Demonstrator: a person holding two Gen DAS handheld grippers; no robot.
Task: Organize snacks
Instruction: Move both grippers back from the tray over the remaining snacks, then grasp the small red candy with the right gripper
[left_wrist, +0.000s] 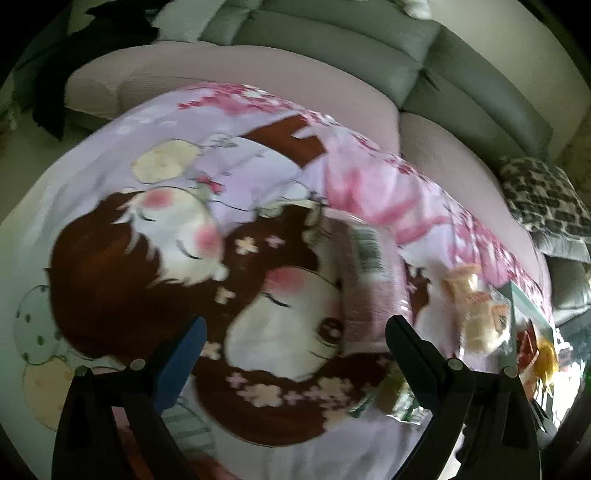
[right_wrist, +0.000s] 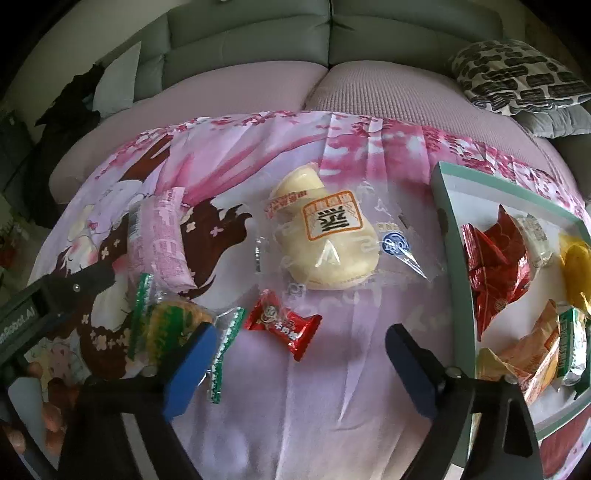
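In the right wrist view my right gripper is open, and a red candy lies on the cloth just ahead between its blue pads, untouched. A green-wrapped biscuit sits by the left pad. Farther off lie a pink packet and a cream bun in clear wrap. A teal-rimmed tray at the right holds several snacks. My left gripper is open over the cartoon cloth with nothing between its fingers. The pink packet and the green biscuit are near its right finger.
The printed cloth covers a pink seat in front of a grey sofa back. A black-and-white cushion lies at the back right, dark clothing at the left. A hand shows at the lower left.
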